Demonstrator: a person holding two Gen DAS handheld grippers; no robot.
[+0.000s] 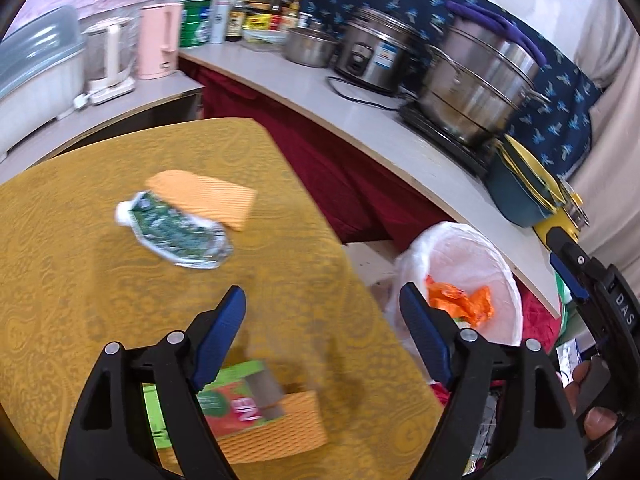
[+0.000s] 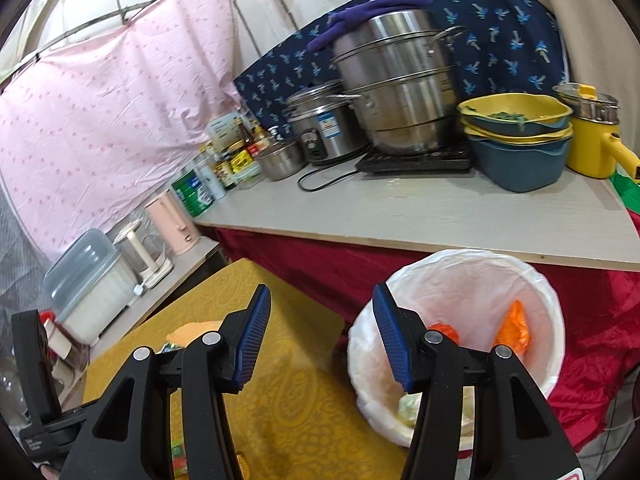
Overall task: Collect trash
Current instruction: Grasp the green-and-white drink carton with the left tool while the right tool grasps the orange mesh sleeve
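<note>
We found both grippers, left (image 1: 322,306) and right (image 2: 320,316), agape and empty. Crushed bottle (image 1: 176,232) lay on the yellow table (image 1: 80,300), cap toward ten o'clock, probably overlapping an orange cloth (image 1: 208,196); bin (image 2: 532,280) at four o'clock.

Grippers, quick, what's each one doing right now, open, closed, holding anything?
Left gripper: open, holding nothing.
Right gripper: open, holding nothing.

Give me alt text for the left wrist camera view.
The open, empty left gripper hovers over a yellow tablecloth holding a crushed plastic bottle, a green and red carton and two orange cloths. A white-lined bin beside it holds orange wrappers.
</note>
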